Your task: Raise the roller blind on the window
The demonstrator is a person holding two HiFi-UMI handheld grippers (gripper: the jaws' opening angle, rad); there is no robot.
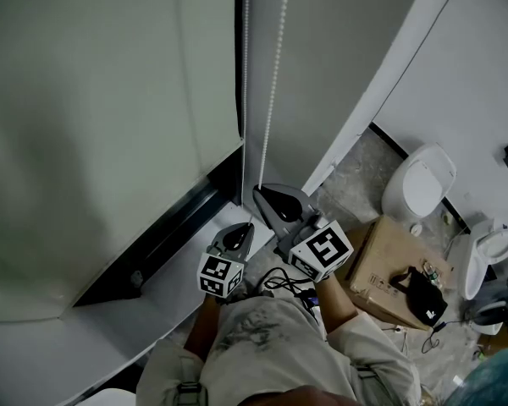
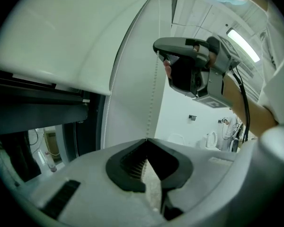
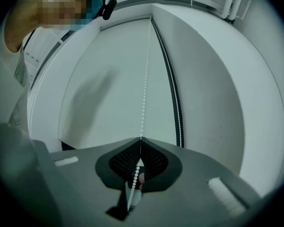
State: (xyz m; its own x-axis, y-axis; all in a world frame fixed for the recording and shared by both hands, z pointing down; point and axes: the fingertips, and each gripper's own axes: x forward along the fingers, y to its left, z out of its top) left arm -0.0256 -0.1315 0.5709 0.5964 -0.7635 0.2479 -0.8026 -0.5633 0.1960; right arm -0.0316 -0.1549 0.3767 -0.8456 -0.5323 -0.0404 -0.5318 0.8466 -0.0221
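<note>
Currently listed: roller blind (image 1: 102, 100), pale fabric, drawn down over most of the window, with a dark gap under its lower edge. Bead chain (image 3: 144, 79), white, hanging in two strands just beside the blind's right edge. Left tool (image 2: 146, 140), jaws together and clamped on the bead chain where one strand meets their tip; it sits lower and nearer the window. Right tool (image 3: 140, 139), jaws together on the other strand, with beads running down through the closed pads; it sits just beside the left tool and slightly higher. Cardboard box (image 1: 385, 260) on the floor to the right, a black item on top. White toilet (image 1: 419, 184) beyond the box, against the wall.
</note>
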